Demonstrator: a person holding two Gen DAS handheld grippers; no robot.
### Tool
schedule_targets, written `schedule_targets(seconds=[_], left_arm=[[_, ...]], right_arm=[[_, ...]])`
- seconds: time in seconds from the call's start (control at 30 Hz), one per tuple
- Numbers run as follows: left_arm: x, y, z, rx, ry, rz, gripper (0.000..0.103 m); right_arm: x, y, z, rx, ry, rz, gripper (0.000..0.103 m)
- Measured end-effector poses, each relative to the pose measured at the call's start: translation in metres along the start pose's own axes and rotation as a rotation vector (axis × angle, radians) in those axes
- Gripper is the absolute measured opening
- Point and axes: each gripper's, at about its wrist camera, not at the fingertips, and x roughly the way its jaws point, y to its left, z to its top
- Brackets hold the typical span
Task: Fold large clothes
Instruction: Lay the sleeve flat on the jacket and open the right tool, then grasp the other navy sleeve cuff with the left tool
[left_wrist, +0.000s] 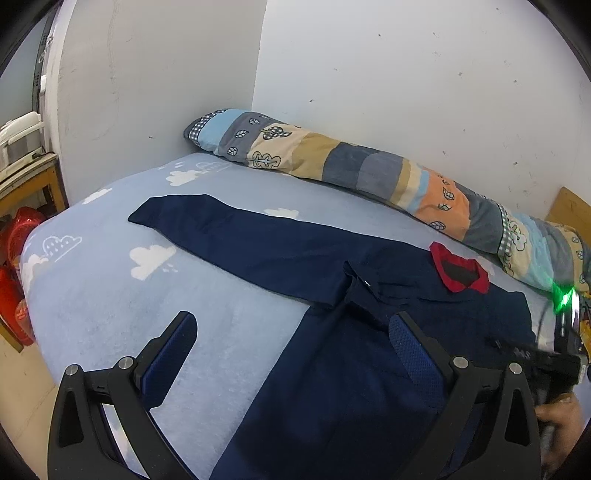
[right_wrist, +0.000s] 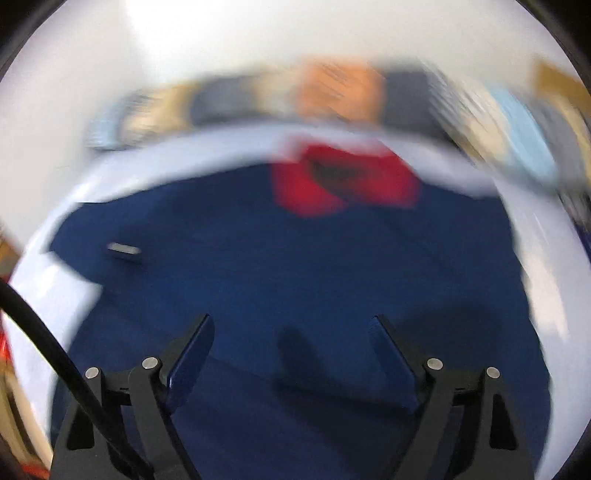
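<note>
Both the left gripper and right gripper gape empty over the navy shirt, seemingly just above it

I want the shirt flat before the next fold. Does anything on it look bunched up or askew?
Yes. On the navy shirt, cloth is bunched into a ridge at the shoulder, where the long sleeve stretches away across the bed. The red collar lies flat. Both tongs are open and empty.
</note>
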Motion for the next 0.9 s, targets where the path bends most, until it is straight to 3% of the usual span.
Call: schedule_targets(seconds=[0.03, 0.07, 0.17, 0.27, 0.3, 0.37, 0.43, 0.53, 0.6, 0.67, 0.73, 0.9], left_arm=[[0.001, -0.001, 0.0, 0.004, 0.002, 0.003, 0.103], [0.002, -0.003, -0.001, 0.011, 0.004, 0.002, 0.103], [0.005, -0.005, -0.002, 0.03, 0.009, 0.006, 0.103], [0.007, -0.007, -0.004, 0.041, 0.02, 0.002, 0.103], [0.008, -0.007, -0.005, 0.042, 0.026, -0.01, 0.103], [0.007, -0.008, -0.006, 0.045, 0.034, -0.033, 0.103], [0.005, -0.01, -0.009, 0.059, 0.024, -0.044, 0.103], [0.004, -0.014, -0.012, 0.086, 0.025, -0.065, 0.103], [0.005, -0.016, -0.015, 0.093, 0.025, -0.077, 0.103], [0.008, -0.018, -0.018, 0.096, 0.041, -0.096, 0.103], [0.012, -0.018, -0.021, 0.094, 0.058, -0.107, 0.103], [0.022, -0.018, -0.021, 0.098, 0.121, -0.146, 0.103]], right_arm=[[0.008, -0.029, -0.012, 0.067, 0.096, -0.062, 0.088], [0.008, -0.047, -0.021, 0.1, 0.124, -0.086, 0.088], [-0.019, -0.072, -0.037, 0.139, 0.119, -0.109, 0.088], [-0.084, -0.061, -0.034, 0.084, -0.029, -0.144, 0.088], [-0.114, -0.05, -0.035, 0.052, -0.108, -0.18, 0.089], [-0.167, -0.032, -0.044, 0.004, -0.28, -0.24, 0.102], [-0.203, -0.022, -0.059, -0.022, -0.443, -0.255, 0.103], [-0.217, -0.014, -0.088, -0.004, -0.559, -0.226, 0.103], [-0.195, -0.02, -0.08, 0.04, -0.446, -0.221, 0.102], [-0.169, -0.031, -0.072, 0.119, -0.31, -0.154, 0.091], [-0.152, -0.039, -0.07, 0.204, -0.212, -0.109, 0.091], [-0.143, -0.037, -0.073, 0.214, -0.158, -0.095, 0.091]])
